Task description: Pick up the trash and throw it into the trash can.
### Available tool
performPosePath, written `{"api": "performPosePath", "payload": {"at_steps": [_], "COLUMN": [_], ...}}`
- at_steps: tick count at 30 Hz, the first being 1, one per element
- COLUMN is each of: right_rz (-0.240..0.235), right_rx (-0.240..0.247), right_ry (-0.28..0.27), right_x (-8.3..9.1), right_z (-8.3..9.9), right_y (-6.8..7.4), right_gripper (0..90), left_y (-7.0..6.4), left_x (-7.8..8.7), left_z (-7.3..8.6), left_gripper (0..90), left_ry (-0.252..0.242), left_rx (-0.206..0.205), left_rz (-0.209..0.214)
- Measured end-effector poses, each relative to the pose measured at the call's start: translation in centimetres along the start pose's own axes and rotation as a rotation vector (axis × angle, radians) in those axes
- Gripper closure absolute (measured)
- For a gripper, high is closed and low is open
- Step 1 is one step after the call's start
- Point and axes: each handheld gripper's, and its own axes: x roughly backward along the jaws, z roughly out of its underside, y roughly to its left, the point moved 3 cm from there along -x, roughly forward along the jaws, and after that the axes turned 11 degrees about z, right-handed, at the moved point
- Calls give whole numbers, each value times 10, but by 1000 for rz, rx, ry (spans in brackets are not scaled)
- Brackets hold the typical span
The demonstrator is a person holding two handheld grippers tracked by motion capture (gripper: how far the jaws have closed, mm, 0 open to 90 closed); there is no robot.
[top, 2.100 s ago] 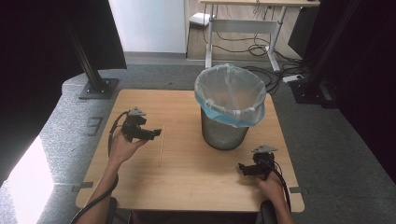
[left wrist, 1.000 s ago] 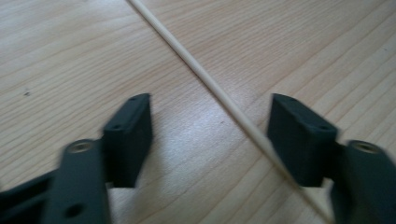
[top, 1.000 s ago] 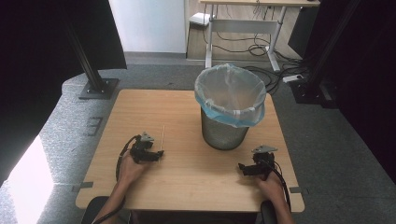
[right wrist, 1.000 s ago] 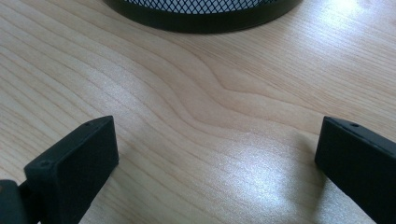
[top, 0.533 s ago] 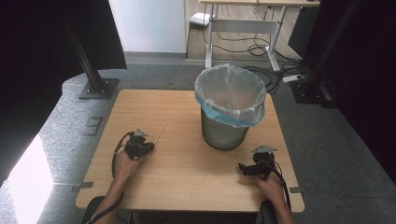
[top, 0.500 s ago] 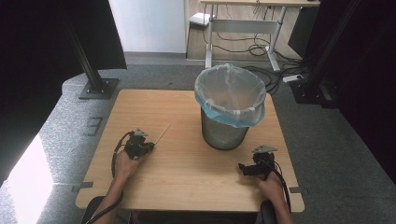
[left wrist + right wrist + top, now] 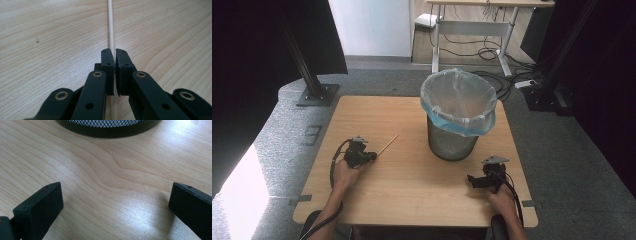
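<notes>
Two grippers: both low on the counter (image 7: 412, 190), near side.
Left gripper (image 7: 114, 53): jaws clenched on the wooden skewer (image 7: 110, 27) at its near end.
Skewer: left of centre, long axis running far-right toward the lined wire-mesh bin (image 7: 458, 114).
Right gripper (image 7: 115, 202): jaws released, holding nothing, right of the bin.
Nearer hand: left.
Hidden: skewer's gripped end; whether it is lifted off the counter is unclear.
</notes>
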Motion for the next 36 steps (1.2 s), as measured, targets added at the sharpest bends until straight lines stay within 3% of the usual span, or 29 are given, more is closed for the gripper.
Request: {"api": "performPosePath", "payload": {"at_steps": [6, 12, 23, 36], "right_rz": [0, 0, 1, 1], "right_rx": [-1, -2, -2, 0], "right_ry": [1, 1, 2, 1], "right_x": [0, 0, 0, 0], "right_z": [0, 0, 0, 0], "right_y": [0, 0, 0, 0], "right_gripper": [0, 0, 0, 0], "left_y": [-1, -3, -17, -35], "left_x": [10, 26, 59, 109], "left_z": [-9, -26, -67, -121], "left_gripper": [862, 862, 862, 862], "left_ry": [6, 6, -5, -22], "left_rx": [3, -8, -50, -89], "left_rz": [35, 44, 54, 60]}}
